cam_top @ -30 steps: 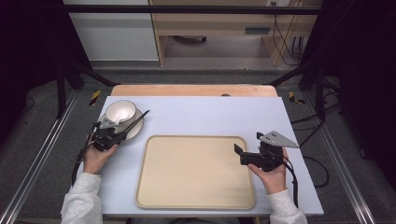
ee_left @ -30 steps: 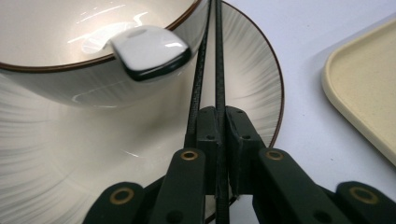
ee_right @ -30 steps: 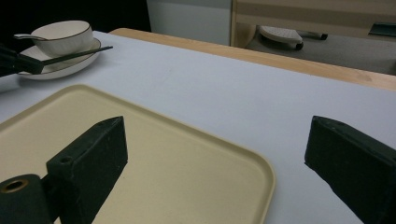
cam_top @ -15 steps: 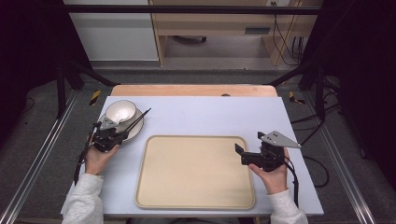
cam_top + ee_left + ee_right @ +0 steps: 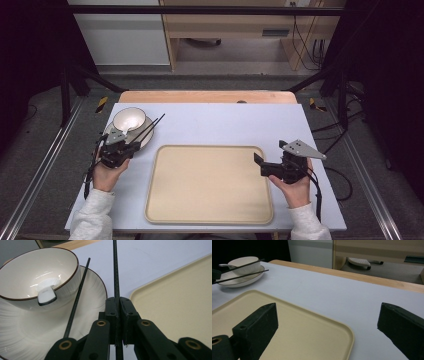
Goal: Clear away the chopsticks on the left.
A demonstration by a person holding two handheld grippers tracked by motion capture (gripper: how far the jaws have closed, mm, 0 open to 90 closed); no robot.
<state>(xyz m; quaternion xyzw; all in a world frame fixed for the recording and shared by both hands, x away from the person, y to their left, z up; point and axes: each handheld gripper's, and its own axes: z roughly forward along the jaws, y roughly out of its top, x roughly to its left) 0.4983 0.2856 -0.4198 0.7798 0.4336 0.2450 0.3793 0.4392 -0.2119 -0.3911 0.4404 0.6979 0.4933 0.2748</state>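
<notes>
A white bowl [image 5: 129, 119] with a brown rim stands on a white plate [image 5: 145, 137] at the table's left. A white spoon [image 5: 46, 293] lies inside the bowl [image 5: 30, 272]. My left gripper [image 5: 131, 146] sits at the plate's near edge, shut on a black chopstick [image 5: 115, 270] that points away over the table. A second chopstick [image 5: 80, 290] slants beside it across the plate [image 5: 25, 325]; its near end is hidden behind the gripper. My right gripper [image 5: 260, 165] is open and holds nothing, with its jaws over the right edge of the beige tray [image 5: 210, 185].
The beige tray [image 5: 287, 322] lies bare in the middle of the light blue table [image 5: 225, 120]. A wooden strip [image 5: 210, 96] runs along the table's far edge. Beyond it are floor, cabinets and cables.
The left gripper and its chopsticks have edged slightly to the right. The right gripper has stayed in place.
</notes>
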